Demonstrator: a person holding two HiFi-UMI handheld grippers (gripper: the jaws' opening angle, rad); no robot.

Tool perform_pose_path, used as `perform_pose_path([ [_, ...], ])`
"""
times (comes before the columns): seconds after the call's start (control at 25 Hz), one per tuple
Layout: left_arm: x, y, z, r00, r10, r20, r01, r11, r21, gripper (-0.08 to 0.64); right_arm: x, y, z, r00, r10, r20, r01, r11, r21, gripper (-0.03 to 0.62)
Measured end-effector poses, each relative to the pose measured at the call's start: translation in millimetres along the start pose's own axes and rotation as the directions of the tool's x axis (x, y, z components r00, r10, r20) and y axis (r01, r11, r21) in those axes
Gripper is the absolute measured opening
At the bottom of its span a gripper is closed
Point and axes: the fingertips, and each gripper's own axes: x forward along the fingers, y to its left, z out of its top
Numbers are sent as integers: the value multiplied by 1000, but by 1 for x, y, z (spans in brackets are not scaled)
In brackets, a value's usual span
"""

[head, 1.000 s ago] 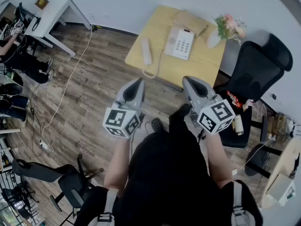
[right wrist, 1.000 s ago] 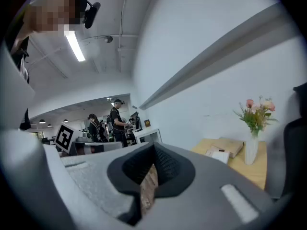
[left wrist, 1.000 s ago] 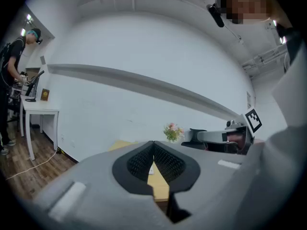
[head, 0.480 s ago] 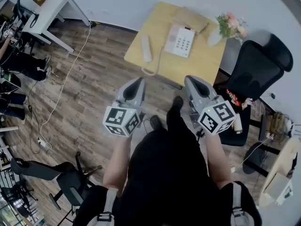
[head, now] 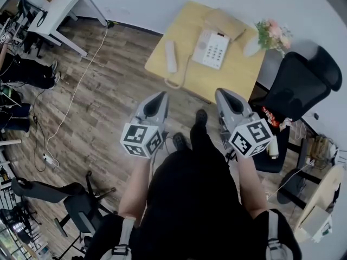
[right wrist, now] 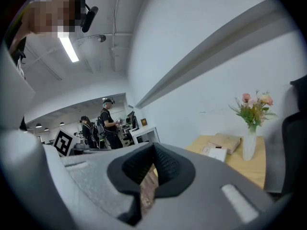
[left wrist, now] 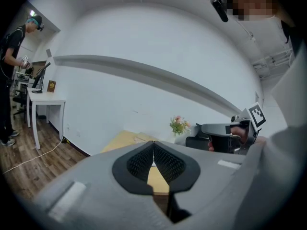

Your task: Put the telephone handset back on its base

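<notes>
Person standing before a small wooden table, a closed, empty gripper in each hand, with the phone handset lying off its base.

The left gripper (head: 161, 96) and right gripper (head: 220, 93) are held near the body, well short of the table (head: 238, 77), each with its jaws pressed together on nothing. On the table's left part the white handset (head: 170, 57) lies flat, apart from the base (head: 212, 49) to its right. A curly cord (head: 174, 83) loops at the near edge. At the far right stands a vase of flowers (head: 271, 34). The handset is probably light, stiff, smooth plastic, so perhaps slippery. Its narrow middle looks the best place to grip, and the cord may tug.
</notes>
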Motion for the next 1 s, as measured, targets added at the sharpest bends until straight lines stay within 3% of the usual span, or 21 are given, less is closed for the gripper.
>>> perform_pose_path([
  [1.0, 124, 32, 22, 995, 90, -51, -91, 996, -24, 11, 85, -113, 22, 996, 50, -74, -52, 998, -27, 2],
])
